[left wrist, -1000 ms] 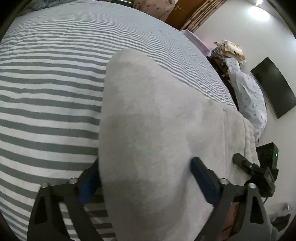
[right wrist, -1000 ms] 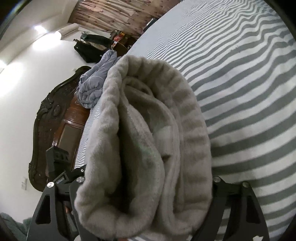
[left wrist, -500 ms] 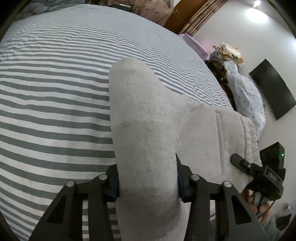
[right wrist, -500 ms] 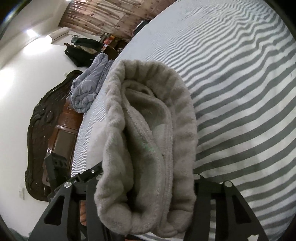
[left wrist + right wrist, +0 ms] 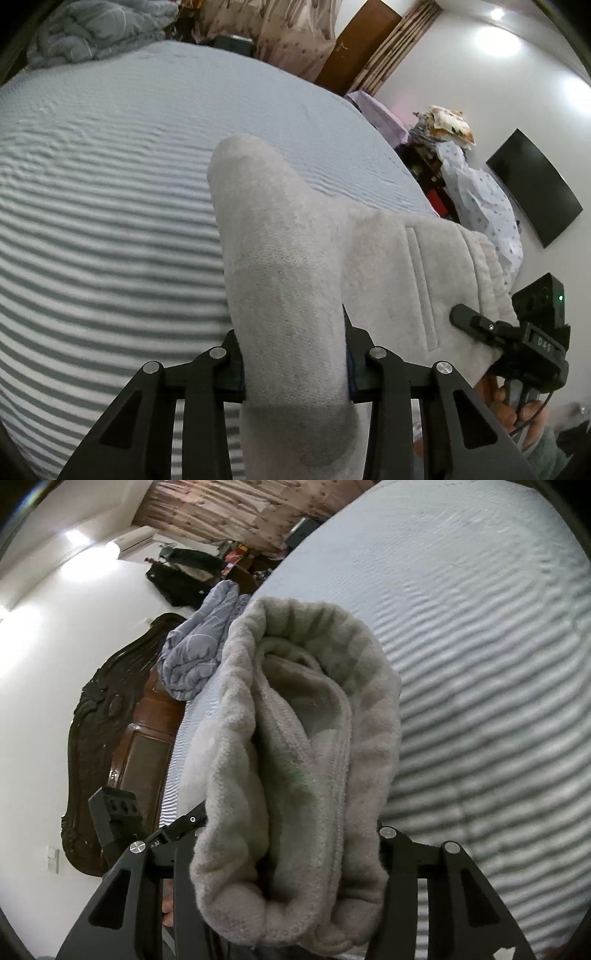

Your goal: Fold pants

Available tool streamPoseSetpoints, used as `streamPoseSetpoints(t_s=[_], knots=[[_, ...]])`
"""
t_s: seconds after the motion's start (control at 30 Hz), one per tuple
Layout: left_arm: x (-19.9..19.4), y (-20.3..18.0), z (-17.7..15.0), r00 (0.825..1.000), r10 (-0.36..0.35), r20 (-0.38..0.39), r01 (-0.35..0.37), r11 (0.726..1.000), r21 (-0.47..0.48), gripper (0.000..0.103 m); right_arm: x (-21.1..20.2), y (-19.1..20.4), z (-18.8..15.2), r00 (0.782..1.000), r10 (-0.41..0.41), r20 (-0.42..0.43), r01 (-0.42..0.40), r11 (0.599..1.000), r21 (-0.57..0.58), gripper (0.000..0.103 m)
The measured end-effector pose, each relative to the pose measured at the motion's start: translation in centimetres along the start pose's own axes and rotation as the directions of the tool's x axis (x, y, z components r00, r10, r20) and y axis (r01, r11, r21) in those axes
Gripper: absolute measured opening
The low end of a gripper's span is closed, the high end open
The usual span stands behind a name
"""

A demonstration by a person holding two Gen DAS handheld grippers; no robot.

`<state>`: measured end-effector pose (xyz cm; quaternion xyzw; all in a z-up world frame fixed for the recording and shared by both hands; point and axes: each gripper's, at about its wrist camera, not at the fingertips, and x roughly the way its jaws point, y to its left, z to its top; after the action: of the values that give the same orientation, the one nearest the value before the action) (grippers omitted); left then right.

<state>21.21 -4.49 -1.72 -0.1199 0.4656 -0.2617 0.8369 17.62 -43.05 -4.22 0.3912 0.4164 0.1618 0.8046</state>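
1. Since a second ago, both grippers have closed and lifted the light grey fleece pants (image 5: 295, 280) above the grey-striped bed (image 5: 110, 229) — a fold looks underway.
2. Left gripper (image 5: 293, 363) pinches a bunched leg.
3. Right gripper (image 5: 291, 853) clamps the thick waistband roll — pants hang between them.

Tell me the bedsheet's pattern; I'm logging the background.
Grey and white stripes on the bedsheet, clearest in the left wrist view.
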Motion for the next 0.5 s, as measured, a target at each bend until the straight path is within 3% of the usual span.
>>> streamPoseSetpoints(t_s=[0.3, 0.5], knots=[[-2.1, 5.1, 6.8, 0.992, 0.113, 0.061, -0.113, 0.994, 0.003, 0.037, 8.5, 5.1, 5.0, 0.997, 0.061, -0.041, -0.063, 0.997, -0.055, 0.043], [-0.3, 9.5, 10.3, 0.985, 0.167, 0.043, -0.168, 0.986, 0.008, 0.038, 13.9, 6.4, 7.0, 0.996, 0.055, -0.068, -0.058, 0.997, -0.045, 0.043]])
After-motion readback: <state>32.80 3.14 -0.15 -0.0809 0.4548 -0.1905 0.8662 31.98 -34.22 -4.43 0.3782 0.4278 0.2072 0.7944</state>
